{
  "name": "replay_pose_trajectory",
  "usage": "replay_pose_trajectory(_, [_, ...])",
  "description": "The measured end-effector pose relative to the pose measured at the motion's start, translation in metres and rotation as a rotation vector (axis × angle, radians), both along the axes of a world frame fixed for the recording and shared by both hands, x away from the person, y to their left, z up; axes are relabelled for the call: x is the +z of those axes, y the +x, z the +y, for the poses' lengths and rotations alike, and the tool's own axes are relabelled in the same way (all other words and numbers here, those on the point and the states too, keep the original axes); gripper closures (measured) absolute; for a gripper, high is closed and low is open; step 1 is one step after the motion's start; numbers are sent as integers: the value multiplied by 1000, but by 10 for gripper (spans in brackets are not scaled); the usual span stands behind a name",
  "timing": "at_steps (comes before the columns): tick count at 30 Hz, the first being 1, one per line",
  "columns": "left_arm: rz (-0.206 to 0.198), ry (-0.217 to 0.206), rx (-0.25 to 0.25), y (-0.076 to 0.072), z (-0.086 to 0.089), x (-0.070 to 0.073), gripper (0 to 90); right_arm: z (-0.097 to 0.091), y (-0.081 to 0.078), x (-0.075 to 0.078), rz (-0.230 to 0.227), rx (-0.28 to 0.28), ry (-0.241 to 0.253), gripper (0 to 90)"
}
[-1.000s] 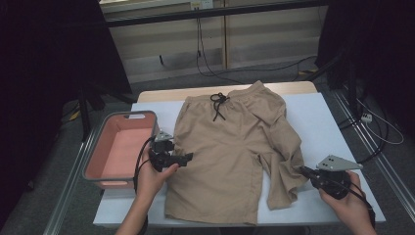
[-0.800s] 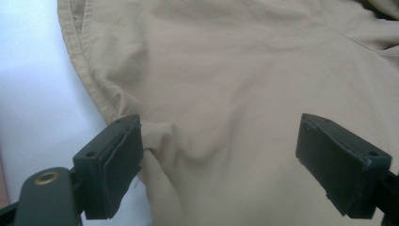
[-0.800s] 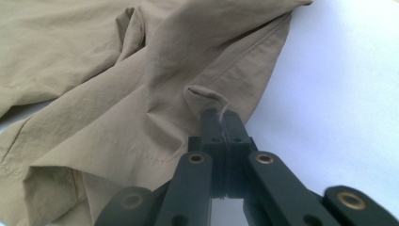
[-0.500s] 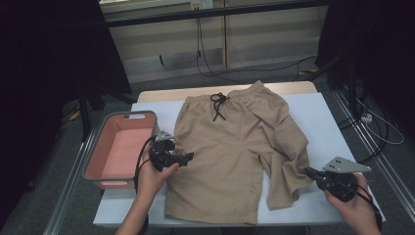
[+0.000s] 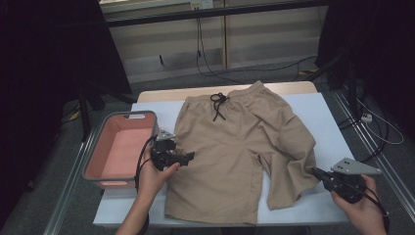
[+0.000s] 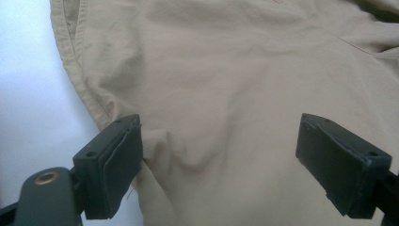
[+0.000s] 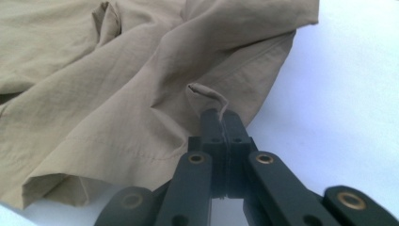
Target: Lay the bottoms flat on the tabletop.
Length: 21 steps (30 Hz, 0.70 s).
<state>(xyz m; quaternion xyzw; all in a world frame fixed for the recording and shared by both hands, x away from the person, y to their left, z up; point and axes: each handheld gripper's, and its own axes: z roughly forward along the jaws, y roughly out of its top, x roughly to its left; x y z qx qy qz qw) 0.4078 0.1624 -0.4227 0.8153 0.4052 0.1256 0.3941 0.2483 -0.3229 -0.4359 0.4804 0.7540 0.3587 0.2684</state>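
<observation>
— Where are the shorts?
— The tan shorts (image 5: 240,152) lie flat mid-table (image 5: 323,112), waistband at 12 o'clock.
— And the claws?
— The right claw (image 7: 219,115) is clamped on a pinch of the leg hem at 4 o'clock. The left claw (image 6: 226,160) stands apart over the 9 o'clock edge, beside a pink bin (image 5: 120,149).

Dim room, grey floor (image 5: 58,196), cables (image 5: 205,54) behind table (image 5: 323,105)
</observation>
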Motion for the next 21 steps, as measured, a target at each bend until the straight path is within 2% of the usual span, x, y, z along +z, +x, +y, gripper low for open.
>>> replay_pose_trajectory(9, [-5, -1, 0, 0, -1, 0, 153, -15, -6, -4, 10, -38, 7, 900])
replay_pose_trajectory(21, [1, -6, 1, 0, 1, 2, 153, -29, -10, 3, -11, -87, 33, 900])
